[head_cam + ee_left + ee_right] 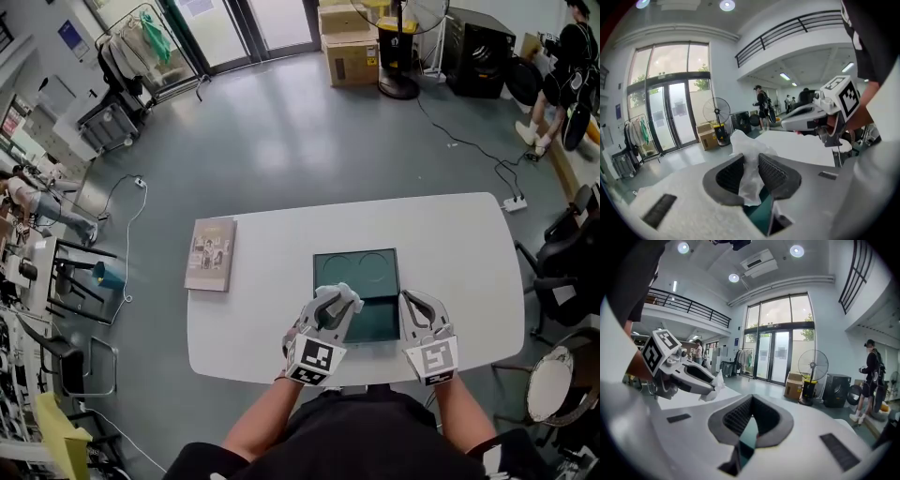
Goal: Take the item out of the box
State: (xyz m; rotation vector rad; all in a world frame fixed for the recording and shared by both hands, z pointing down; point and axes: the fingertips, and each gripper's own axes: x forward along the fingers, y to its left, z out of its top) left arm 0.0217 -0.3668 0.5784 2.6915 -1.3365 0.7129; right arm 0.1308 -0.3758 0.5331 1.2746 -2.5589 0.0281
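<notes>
An open dark green box (358,269) lies on the white table (450,244) in front of me. My left gripper (333,306) hovers over the box's near left corner, shut on a crumpled white plastic-wrapped item (348,295). In the left gripper view the wrap (745,146) is pinched between the ribbed pads (773,171) and sticks up past them, with green box showing below. My right gripper (410,302) is at the box's near right edge. In its own view the right gripper (751,401) has its jaws closed together at the tips, with only green box visible beneath them.
A book (211,253) lies flat on the table's left side. Office chairs (567,262) stand off the right end, and a round stool (553,384) is near my right elbow. A fan (403,42), cardboard boxes (349,42) and a person (562,66) are far across the floor.
</notes>
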